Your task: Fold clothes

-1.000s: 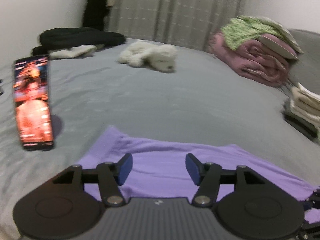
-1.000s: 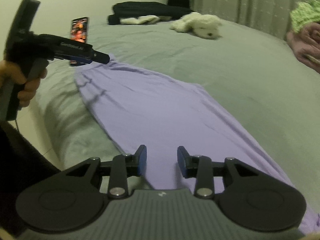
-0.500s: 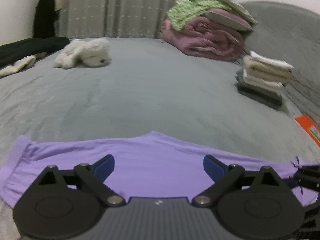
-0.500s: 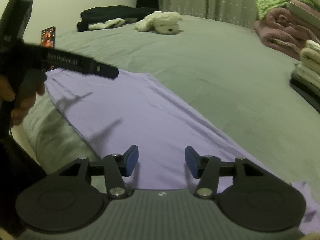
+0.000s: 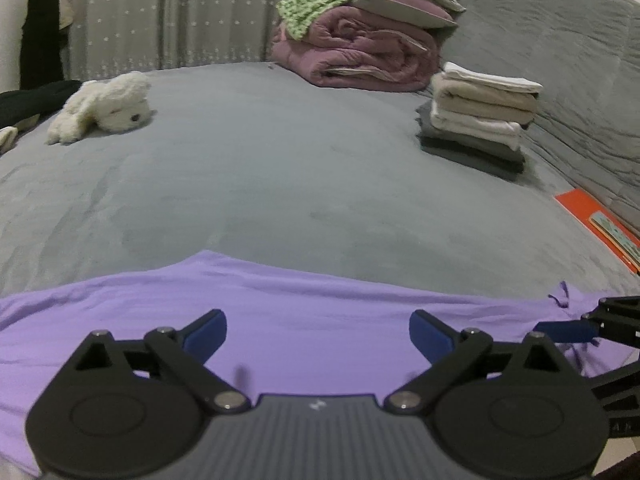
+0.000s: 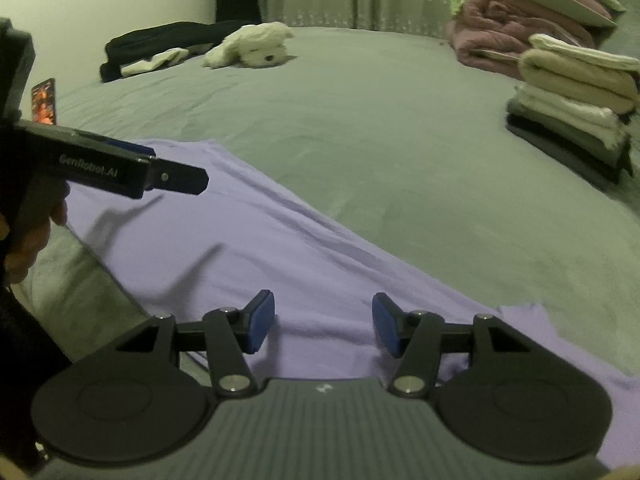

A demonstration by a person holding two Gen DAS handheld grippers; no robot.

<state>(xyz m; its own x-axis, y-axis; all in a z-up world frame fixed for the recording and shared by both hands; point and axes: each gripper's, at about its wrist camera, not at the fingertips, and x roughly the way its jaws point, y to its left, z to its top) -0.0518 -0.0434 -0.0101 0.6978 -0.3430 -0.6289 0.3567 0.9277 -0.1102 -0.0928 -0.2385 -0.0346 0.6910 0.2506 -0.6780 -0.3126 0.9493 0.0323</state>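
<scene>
- Left wrist view shows your left gripper [image 5: 318, 332] with its blue-padded jaws spread wide above the long flat lilac jersey garment [image 5: 280, 328]; they have just been opening and nothing sits between the pads.
- A second ago that view looked toward a lit phone propped on the grey bedspread [image 5: 280, 168]; now it looks toward the folded stack, so you have swung along the garment's near side.
- Your right gripper [image 6: 323, 328] is about half open, its jaws also just widened, hovering over the same garment with the cloth below the pads, not pinched.
- In the right wrist view your hand [image 6: 28, 248] holds the left tool over the garment's far end, where its shadow falls on the cloth.
- I judge both tools have let go after laying the garment out as a narrow strip, so the next step is probably fresh grips for a crosswise fold.
- The garment lies at the bed's near edge, well short of the neat stack of cream and dark grey folded clothes [image 5: 478, 116].
- No basket, box or other container shows in either view.
- Beyond the stack sits a rolled mauve quilt with green-patterned cloth on top [image 5: 360, 52]; well to the stack's left lies a white plush toy [image 5: 100, 106].
- Just beyond that toy, in the right wrist view, is a heap of black clothing [image 6: 160, 42]; the phone [image 6: 43, 101] stands off the garment's far end.
</scene>
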